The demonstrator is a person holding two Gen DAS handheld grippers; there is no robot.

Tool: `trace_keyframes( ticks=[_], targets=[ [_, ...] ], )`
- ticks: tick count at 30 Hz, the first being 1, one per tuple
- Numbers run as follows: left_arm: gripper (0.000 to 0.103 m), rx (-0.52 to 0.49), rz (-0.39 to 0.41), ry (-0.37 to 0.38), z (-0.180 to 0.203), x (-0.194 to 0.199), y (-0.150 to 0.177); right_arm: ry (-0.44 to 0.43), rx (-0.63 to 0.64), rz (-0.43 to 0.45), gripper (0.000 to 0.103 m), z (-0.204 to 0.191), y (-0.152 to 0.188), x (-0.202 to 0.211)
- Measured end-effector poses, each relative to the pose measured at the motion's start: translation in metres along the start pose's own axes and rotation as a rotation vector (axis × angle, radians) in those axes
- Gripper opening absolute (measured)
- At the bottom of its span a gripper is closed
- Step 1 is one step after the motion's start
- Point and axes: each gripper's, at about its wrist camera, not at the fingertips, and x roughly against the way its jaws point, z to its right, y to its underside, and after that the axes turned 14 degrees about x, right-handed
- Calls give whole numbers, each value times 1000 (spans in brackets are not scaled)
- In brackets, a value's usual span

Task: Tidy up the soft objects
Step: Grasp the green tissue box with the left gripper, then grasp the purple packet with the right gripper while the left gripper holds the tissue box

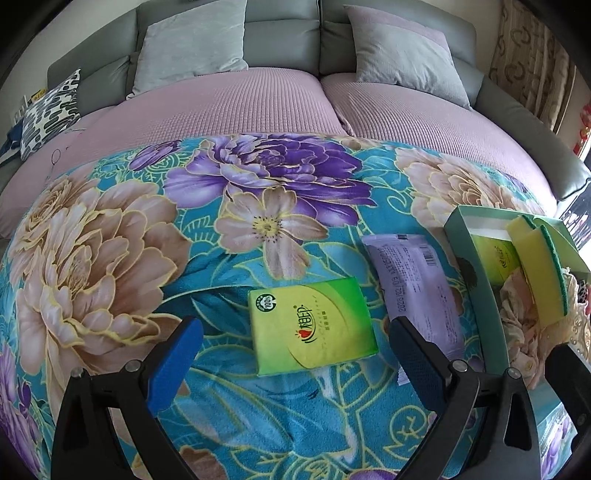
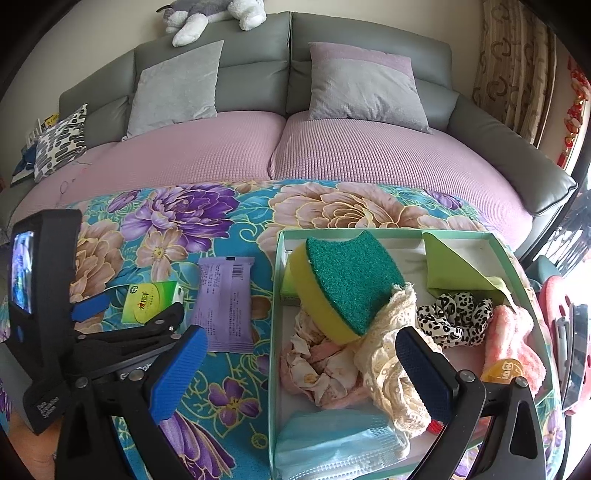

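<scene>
A green tissue pack (image 1: 314,326) lies on the floral blanket (image 1: 110,240), just ahead of my open left gripper (image 1: 291,350) and between its blue pads. Right of it lies a purple wet-wipe packet (image 1: 413,284). The mint green box (image 2: 373,236) holds a yellow-green sponge (image 2: 347,284), lace cloth (image 2: 391,354), a leopard scrunchie (image 2: 454,314), a pink fluffy cloth (image 2: 513,339), blue face masks (image 2: 332,446) and crumpled pink fabric (image 2: 321,369). My right gripper (image 2: 299,347) hangs open over the box's near part, empty. The left gripper (image 2: 129,306) shows beside the tissue pack (image 2: 147,302) and wet-wipe packet (image 2: 225,306).
The blanket covers the front of a pink-covered sofa seat (image 1: 229,107) with grey cushions (image 1: 192,44) and a patterned pillow (image 1: 48,110) at the left. A plush toy (image 2: 214,14) lies on the sofa back. A curtain (image 2: 517,74) hangs at the right.
</scene>
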Motion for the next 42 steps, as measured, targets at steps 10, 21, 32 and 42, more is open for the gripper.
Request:
trace_keyframes(
  ticks=[10,21,32,42],
  targets=[
    [99,-15,-8,3,5,-6,1,9,9,-8,103,-3,-1,-2],
    [68,-4,-9,17,0,-1,-2,17,17,-11,103,-9,-1,-3],
    [67,25,22,3,-15,15,-8,11,9,-6,103,-13,-2,-3],
    [67,143,152,-79,-67,62,-26,-41,11,0,103,-23,-4,-7]
  ],
)
